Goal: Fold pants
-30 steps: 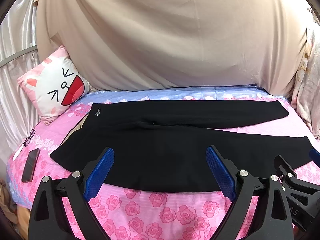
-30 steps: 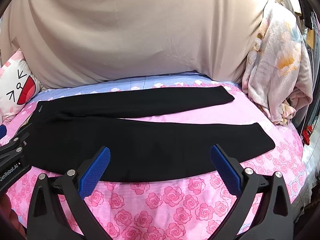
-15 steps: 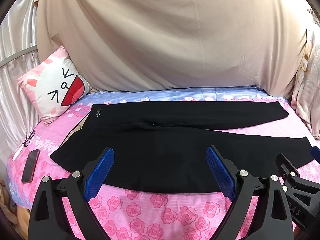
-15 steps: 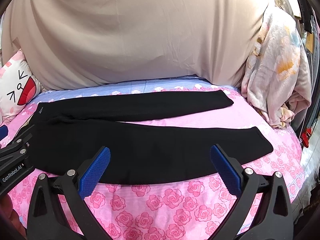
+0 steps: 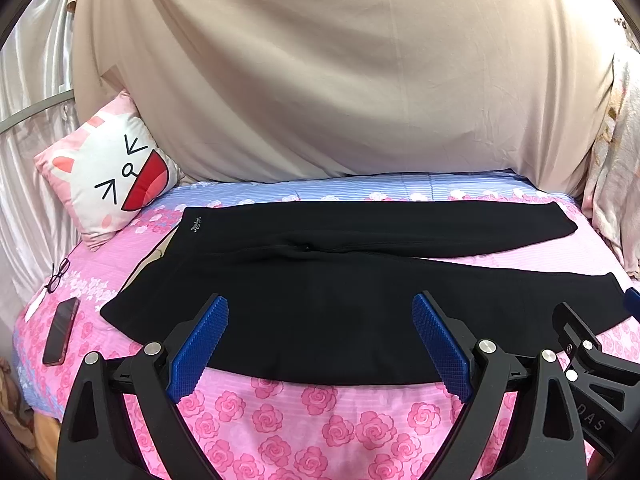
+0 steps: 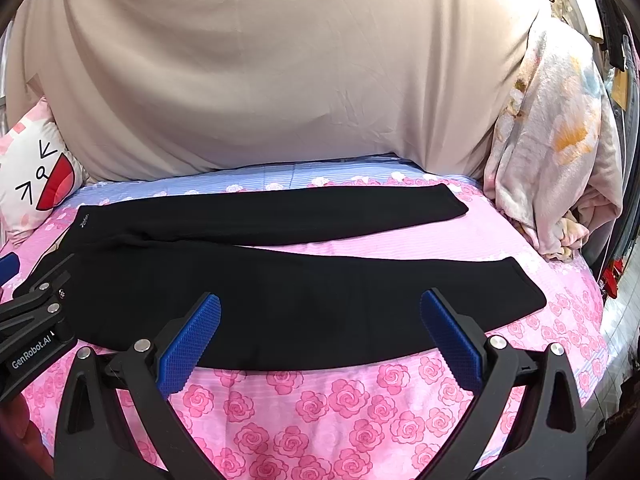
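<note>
Black pants [image 5: 352, 304] lie flat on the bed [image 5: 320, 412], legs toward three o'clock, ready to fold; both grippers, left [image 5: 320, 344] and right [image 6: 320, 340], hover spread wide.

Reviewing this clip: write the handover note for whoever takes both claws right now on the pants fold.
Left claw: open, holding nothing, poised over the near edge of the black pants, toward the waistband half.
Right claw: open, holding nothing, poised over the near leg.
Pants: laid out flat on the pink rose bedsheet, waistband toward the cat-face cushion, legs spread apart, cuffs on the right.
Done: pants spread out; no fold made.
Left: grip the near leg's edge, fold it over the far leg, then fold lengthwise.
</note>
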`<state>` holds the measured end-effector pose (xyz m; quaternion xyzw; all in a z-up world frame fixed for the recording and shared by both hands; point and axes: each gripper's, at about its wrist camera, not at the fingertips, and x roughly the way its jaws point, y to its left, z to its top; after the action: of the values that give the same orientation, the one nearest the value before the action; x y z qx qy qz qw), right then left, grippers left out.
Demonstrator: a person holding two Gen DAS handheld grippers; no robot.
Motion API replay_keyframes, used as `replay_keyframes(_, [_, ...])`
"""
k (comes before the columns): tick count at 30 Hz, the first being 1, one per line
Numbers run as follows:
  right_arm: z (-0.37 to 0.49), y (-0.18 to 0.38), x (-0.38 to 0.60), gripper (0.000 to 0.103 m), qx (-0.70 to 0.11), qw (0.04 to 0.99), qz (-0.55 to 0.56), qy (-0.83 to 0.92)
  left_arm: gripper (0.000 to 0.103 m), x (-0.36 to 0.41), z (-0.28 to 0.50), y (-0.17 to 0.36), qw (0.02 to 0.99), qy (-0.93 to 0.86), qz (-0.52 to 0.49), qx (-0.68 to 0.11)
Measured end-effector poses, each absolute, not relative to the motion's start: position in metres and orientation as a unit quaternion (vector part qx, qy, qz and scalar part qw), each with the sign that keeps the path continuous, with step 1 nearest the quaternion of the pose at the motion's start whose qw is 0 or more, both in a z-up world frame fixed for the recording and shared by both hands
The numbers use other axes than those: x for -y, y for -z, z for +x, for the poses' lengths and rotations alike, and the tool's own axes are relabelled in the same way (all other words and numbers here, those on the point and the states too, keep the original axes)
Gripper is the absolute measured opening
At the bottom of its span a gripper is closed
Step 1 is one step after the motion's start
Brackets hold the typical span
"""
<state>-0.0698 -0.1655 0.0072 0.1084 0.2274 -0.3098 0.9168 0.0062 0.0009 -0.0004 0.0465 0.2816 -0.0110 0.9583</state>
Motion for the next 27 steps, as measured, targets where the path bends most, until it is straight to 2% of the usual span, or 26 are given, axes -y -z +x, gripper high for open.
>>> replay_keyframes(27, [-0.0677, -0.0080, 0.1621, 0.098, -0.227, 0.919, 0.109, 0.303, 0.091, -0.0010, 0.0048, 0.0013, 0.958, 0.013, 0.049, -0.282])
